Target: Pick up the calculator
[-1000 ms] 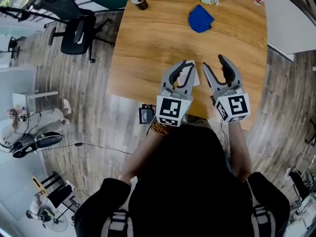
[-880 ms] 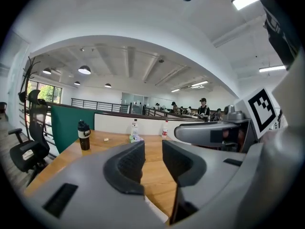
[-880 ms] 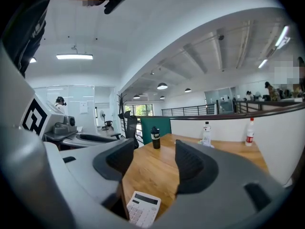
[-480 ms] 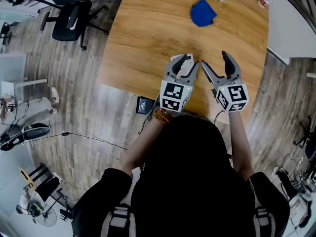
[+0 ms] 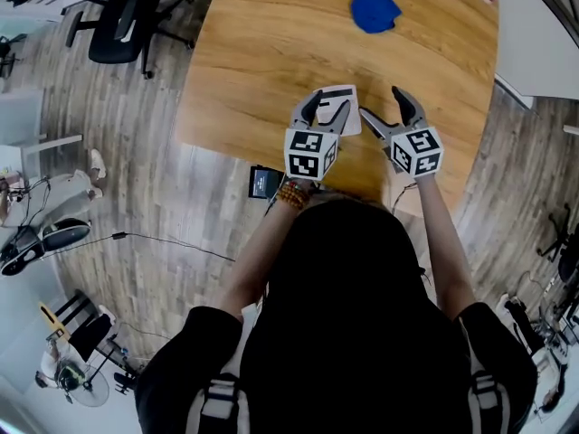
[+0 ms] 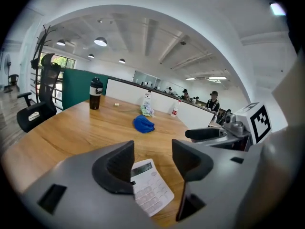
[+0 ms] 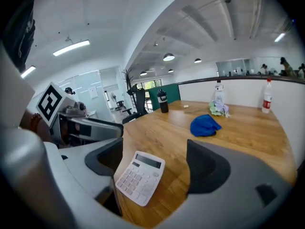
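Approach step: left gripper and right gripper jaws apart, just been opening, calculator flat on worktop between each pair, ungripped; next, lower and close on its edges

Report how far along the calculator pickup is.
Done: the left gripper and right gripper are at the calculator, and both pairs of jaws have just been opening. In hand: nothing is gripped. The calculator lies flat on the table and shows between each gripper's jaws, with no pad pressing on it. Left: close on it and lift it off the wood.
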Demonstrator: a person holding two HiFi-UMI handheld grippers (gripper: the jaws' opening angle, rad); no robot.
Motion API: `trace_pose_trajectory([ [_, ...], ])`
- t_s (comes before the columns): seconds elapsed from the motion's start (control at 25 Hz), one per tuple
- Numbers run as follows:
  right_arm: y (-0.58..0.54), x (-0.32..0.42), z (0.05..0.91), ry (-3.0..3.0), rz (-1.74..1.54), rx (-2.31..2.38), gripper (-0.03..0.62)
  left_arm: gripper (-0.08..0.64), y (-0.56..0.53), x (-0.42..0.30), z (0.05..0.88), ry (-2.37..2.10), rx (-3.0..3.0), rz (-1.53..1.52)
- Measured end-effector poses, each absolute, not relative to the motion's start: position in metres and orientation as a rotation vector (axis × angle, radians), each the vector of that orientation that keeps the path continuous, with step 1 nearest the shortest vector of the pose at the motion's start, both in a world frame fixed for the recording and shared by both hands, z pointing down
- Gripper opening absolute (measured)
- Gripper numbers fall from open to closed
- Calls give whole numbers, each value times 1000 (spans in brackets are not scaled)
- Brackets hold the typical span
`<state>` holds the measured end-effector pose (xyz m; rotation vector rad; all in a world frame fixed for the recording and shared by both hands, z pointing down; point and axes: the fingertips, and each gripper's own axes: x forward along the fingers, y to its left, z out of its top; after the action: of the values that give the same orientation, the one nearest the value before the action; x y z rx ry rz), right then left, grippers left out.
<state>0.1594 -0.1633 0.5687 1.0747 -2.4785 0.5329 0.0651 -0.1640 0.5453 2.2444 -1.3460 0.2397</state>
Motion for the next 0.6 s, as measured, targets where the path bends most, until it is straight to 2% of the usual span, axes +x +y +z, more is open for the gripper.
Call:
trace_pose_trajectory([
  [0.32,-163,156,641,-2366,577,945,425,278,-153,45,617,-1306,2149,423],
  [0.6,-172,154,669,-2323,618,924,425,301,-134,42,661,-1226,2090,505],
])
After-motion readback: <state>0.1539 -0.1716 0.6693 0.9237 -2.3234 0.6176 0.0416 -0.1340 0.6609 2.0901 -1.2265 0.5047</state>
